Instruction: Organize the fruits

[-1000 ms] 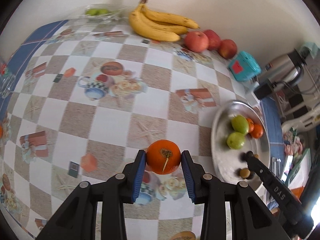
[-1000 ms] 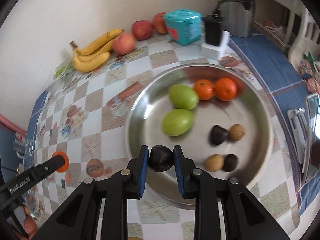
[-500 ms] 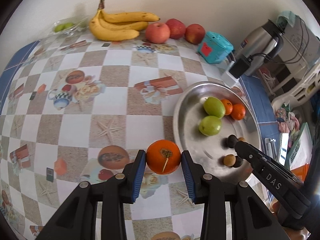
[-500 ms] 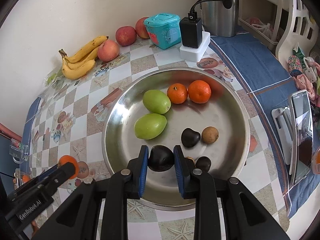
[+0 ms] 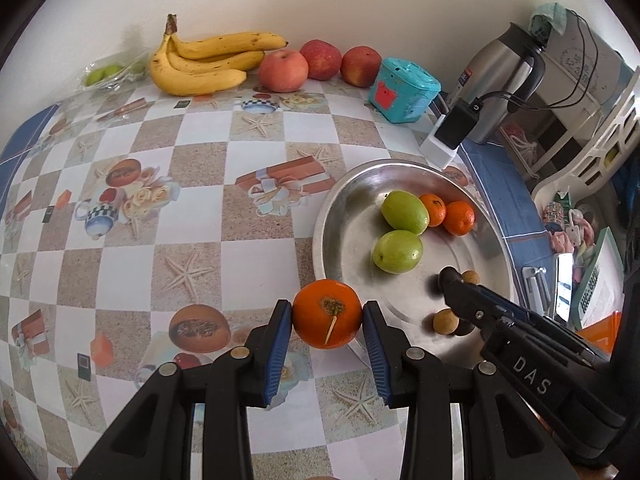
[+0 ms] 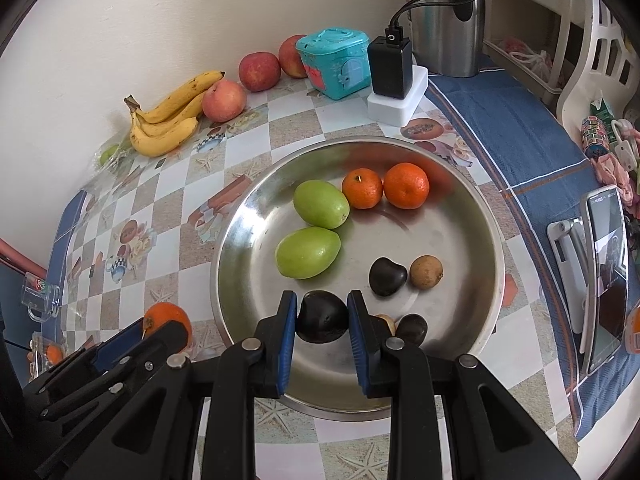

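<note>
**A:** Where did you have the fruit at that point?

**B:** My left hand-held gripper (image 5: 327, 317) was clamped on a round orange tangerine (image 5: 327, 314), blue pads pressing its two sides, stem scar and a thin pale stalk facing the camera. It hung over the checkered, picture-printed surface (image 5: 192, 184), just outside the near-left rim of the round shiny steel tray (image 6: 240, 240). My right hand-held gripper (image 6: 322, 318) was closed on a small dark, nearly black, smooth rounded fruit (image 6: 322, 317), over the tray's near part.

**A:** What was in the tray?

**B:** Two green oval fruits (image 6: 320, 204) left of centre, two small orange tangerines (image 6: 406, 185) towards the far side, and some small brown and dark fruits (image 6: 426, 272) right of centre.

**A:** How did you judge the handling?

**B:** The tangerine looked light, with a soft, yielding peel, so I reckoned a gentle hold across its widest part was right; too hard would bruise it. The dark fruit looked firm and glossy, probably slippery, so I held it at its middle. Either could roll on the steel, I thought, so I meant to set them down low beside their own kind.
</note>
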### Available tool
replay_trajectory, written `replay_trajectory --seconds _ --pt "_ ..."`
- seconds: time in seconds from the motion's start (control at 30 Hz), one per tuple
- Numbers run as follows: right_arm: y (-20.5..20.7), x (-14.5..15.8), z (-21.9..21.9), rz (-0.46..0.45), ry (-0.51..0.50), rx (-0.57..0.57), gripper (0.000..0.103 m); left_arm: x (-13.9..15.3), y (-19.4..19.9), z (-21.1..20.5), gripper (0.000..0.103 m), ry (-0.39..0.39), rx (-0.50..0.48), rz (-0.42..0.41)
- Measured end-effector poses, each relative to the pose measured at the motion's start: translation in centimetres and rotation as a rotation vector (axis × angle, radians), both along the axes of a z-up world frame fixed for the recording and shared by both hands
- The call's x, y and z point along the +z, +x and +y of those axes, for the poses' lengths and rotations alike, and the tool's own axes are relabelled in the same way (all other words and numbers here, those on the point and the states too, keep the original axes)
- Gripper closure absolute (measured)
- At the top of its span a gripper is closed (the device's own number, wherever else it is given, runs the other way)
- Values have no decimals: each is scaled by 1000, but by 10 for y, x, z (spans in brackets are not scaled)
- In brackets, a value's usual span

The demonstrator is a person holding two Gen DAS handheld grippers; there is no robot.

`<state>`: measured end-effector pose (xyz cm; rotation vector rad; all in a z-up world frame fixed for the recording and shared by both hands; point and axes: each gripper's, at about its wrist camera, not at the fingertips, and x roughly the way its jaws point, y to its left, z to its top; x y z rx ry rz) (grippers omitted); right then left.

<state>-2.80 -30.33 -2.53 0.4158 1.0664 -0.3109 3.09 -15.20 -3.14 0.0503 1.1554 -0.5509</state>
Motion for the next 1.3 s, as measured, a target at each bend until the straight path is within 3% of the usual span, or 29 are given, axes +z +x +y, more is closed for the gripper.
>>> replay_trajectory --seconds 0.37,0.97,1.3 --pt "5 -22 3 75 17 15 75 -5 -1 -11 64 -2 -41 -38" --pt "3 -16 2 69 11 -7 70 -1 2 -9 60 -36 -33 -37" --pt "3 -16 4 67 9 -5 70 -5 12 0 52 -34 19 -8"
